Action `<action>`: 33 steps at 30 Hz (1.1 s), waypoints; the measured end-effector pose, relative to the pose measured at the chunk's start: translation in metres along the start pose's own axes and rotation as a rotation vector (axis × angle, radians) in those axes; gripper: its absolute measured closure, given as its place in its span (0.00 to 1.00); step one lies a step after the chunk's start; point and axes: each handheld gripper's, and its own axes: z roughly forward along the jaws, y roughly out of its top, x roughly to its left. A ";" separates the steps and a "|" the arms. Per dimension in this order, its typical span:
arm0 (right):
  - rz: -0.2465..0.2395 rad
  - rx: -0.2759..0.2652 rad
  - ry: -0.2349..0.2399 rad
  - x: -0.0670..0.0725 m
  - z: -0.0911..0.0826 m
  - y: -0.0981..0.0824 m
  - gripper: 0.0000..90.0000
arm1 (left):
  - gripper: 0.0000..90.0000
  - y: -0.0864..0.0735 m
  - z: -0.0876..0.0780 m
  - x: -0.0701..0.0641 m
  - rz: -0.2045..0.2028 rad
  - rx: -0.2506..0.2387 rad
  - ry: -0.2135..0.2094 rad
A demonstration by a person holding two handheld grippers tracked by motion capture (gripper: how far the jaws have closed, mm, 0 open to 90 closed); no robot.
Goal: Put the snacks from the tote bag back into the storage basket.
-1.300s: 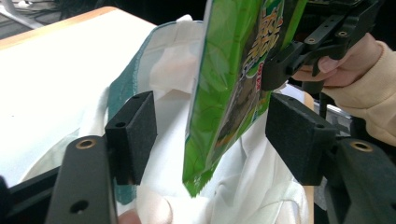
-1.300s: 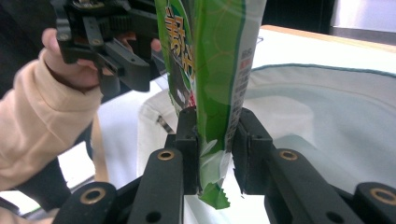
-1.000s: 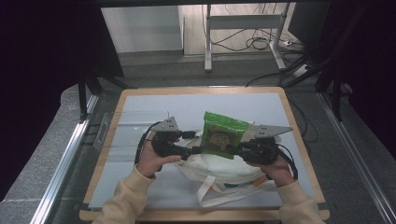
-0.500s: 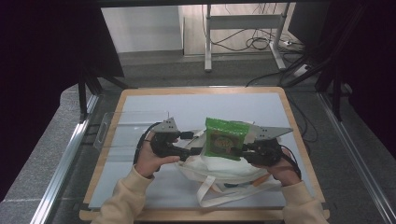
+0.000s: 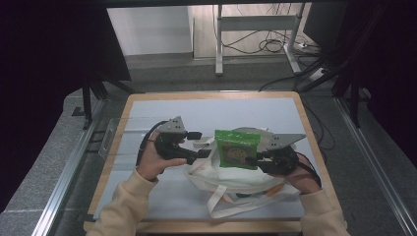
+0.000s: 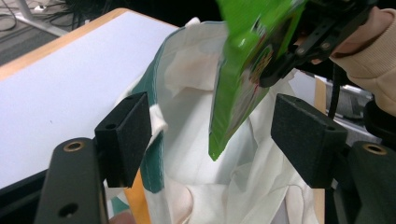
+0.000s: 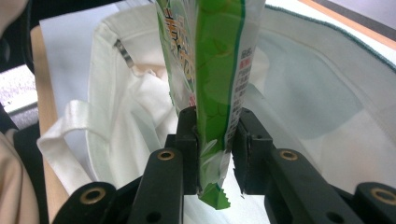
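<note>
A green snack packet [image 5: 237,149] hangs upright over the mouth of a white cloth tote bag [image 5: 231,183] lying on the table. My right gripper [image 5: 252,160] is shut on the packet's lower edge [image 7: 212,140], and the bag's open inside [image 7: 308,98] lies behind it. My left gripper [image 5: 200,144] stands open at the bag's left rim. In the left gripper view its pads [image 6: 123,135] are wide apart, the left one against the green-trimmed rim [image 6: 152,98], and the packet [image 6: 243,74] dangles between them above the bag's opening [image 6: 210,186].
The bag rests on a white board with a wooden edge [image 5: 314,132]. Its white handles [image 5: 221,201] trail toward the near side, and an orange patch shows on it [image 6: 135,198]. Bare board [image 5: 157,105] lies to the left and behind. A metal stand and cables [image 5: 255,42] sit beyond the table.
The right gripper has carried the packet a little lower toward the bag's mouth. The left gripper has stayed at the rim.
</note>
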 end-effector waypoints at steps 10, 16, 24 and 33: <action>-0.030 0.066 0.026 -0.002 0.007 0.003 0.81 | 0.32 0.028 0.008 0.001 0.131 0.099 -0.006; -0.061 0.132 0.030 -0.001 0.013 0.011 0.81 | 0.33 0.042 0.022 0.006 0.178 0.156 -0.072; -0.111 0.205 0.027 0.001 0.019 0.023 0.81 | 0.39 0.048 0.041 0.005 0.237 0.271 -0.153; -0.186 0.229 0.034 0.008 0.018 0.034 0.81 | 0.72 0.042 0.053 0.000 0.268 0.370 -0.179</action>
